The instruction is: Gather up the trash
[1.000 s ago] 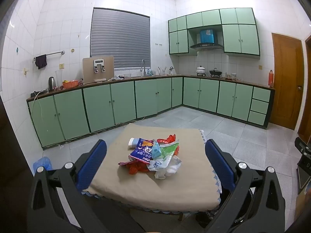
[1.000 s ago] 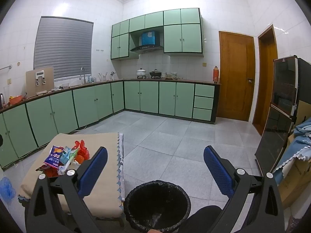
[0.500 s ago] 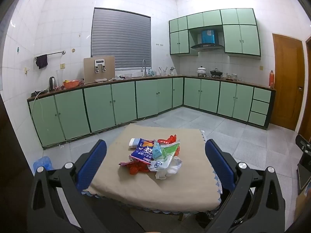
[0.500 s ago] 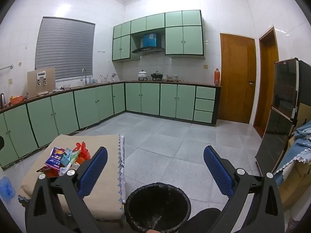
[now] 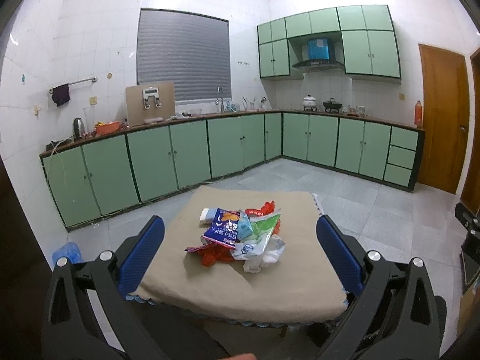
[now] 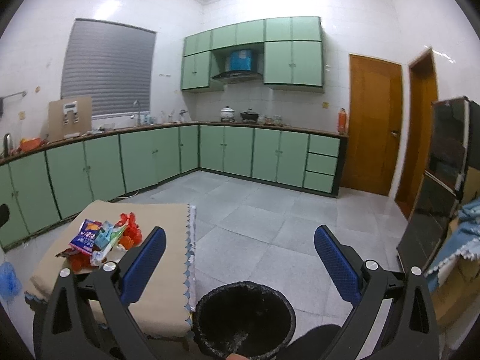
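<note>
- Left gripper (image 5: 240, 234): blue-padded jaws spread wide, nothing between them, held above the near edge of the table (image 5: 240, 288).
- Right gripper (image 6: 240, 244): jaws also spread wide and empty, pointed out over the tiled floor (image 6: 264, 210) to the right of the table.
- Trash pile (image 5: 240, 234): heap of crumpled wrappers at the middle of the beige tablecloth. Blue snack packet (image 5: 223, 225) lies on top toward the left, green-and-white bag (image 5: 264, 225) to the right, red plastic scraps (image 5: 214, 255) under and behind, white plastic (image 5: 264, 255) at the near side.
- In the right wrist view the same pile (image 6: 102, 240) sits left of the left finger, well apart from the jaws.
- Trash bin (image 6: 244, 318): round, black liner, on the floor just beside the table's right edge, below the right gripper. Contents too dark to tell.
- Background: green cabinets (image 5: 186, 153) along the walls, wooden door (image 6: 373, 147) at right.
</note>
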`<state>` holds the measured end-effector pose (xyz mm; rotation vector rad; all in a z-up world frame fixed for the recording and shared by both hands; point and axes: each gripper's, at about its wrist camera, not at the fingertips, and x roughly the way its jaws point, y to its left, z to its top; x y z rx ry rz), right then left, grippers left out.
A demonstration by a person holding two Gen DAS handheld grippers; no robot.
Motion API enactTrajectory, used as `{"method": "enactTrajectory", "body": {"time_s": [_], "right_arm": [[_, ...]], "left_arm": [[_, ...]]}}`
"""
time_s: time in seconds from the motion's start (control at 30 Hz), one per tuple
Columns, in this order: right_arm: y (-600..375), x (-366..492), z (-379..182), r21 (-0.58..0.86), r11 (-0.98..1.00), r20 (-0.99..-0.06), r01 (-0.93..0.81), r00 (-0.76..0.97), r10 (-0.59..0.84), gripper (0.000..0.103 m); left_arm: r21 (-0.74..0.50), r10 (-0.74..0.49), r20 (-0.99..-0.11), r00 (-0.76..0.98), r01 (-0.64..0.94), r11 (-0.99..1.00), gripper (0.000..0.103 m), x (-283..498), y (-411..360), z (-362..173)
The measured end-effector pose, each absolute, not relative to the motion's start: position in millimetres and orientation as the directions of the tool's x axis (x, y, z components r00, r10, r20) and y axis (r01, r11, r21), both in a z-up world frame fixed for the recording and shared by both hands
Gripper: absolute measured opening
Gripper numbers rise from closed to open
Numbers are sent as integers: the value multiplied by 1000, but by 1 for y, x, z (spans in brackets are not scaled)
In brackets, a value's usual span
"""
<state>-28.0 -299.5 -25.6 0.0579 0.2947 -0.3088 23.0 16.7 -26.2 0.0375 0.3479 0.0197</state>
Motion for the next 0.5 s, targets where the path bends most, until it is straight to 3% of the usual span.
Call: {"method": "enactTrajectory", "body": {"time_s": [0.17,0.3,0.43,0.5], "right_arm": [[-281,-3,-38,-49,978,-298,202,932,-207,97],[-259,27,-45,-49,995,-317,86,943,-98,97],[-224,66,-62,-22,998,-384,-59,922,46,93],[-212,98,-84,-25,992,-470,-121,877,95,92]], "left_arm": [[28,56,-334,941,-50,998,98,34,42,-44],[-26,34,-440,897,-50,998,98,55,73,-71],[-24,55,-461,886,-74,997,98,71,91,-89],[-22,62,-473,879,-83,996,98,84,98,-100]]}}
